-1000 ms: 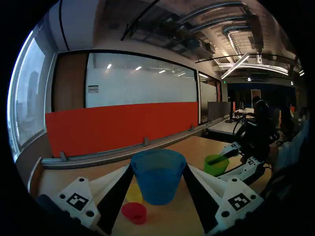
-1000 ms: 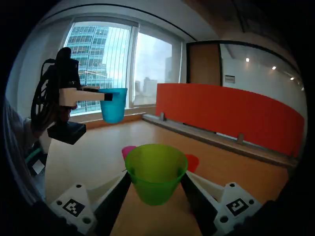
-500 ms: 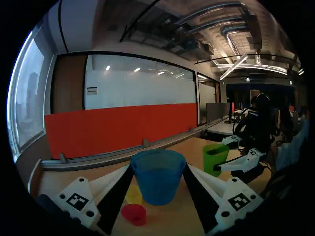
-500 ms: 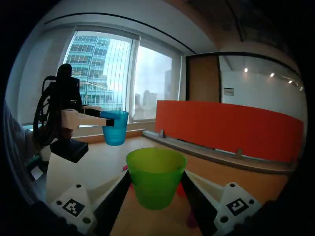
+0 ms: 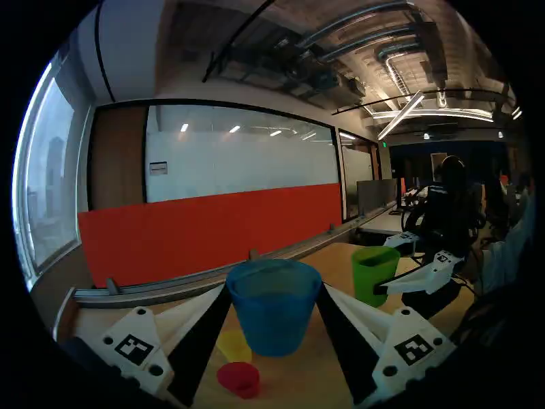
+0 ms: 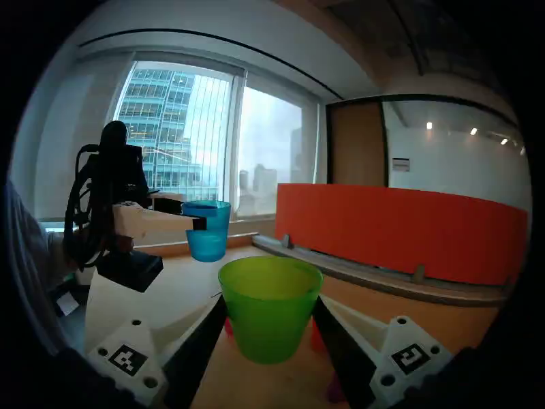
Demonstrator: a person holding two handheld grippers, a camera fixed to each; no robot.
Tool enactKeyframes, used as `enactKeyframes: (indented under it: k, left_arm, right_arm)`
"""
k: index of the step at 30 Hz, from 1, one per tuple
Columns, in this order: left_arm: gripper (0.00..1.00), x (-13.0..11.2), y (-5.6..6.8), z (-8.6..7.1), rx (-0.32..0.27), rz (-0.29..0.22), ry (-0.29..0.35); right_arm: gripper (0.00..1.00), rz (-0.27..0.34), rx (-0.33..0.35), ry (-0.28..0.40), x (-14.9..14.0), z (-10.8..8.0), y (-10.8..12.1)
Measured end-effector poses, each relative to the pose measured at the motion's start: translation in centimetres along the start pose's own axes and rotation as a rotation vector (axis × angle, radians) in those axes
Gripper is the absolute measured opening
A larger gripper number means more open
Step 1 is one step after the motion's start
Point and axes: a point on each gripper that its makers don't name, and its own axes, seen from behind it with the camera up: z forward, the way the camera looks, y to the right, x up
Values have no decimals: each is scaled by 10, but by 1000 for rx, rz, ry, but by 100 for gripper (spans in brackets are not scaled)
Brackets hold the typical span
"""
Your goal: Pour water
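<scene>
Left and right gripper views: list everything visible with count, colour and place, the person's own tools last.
blue cup: 1, translucent blue, held off the desk between the left gripper's fingers
green cup: 1, green, held between the right gripper's fingers
yellow cup: 1, yellow, on the desk below the blue cup
red cup: 1, red, on the desk nearer than the yellow cup
desk: 1, light wood
partition: 1, orange-red, along the desk's far edge
window: 1, daylight, towers outside
left gripper: 1, white and black, clamped on the blue cup
right gripper: 1, white and black, clamped on the green cup
</scene>
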Motion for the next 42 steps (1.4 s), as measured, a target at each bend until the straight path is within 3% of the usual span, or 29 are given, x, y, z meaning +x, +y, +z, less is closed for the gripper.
enactKeyframes:
  k: [13,42]
  left_arm:
    - [87,26,-1,2,8,117,49]
    - [87,80,14,3,54,489,98]
  right_arm:
    - [87,-3,45,4,3,5,-17]
    - [87,-18,148,8,-1,22,-62]
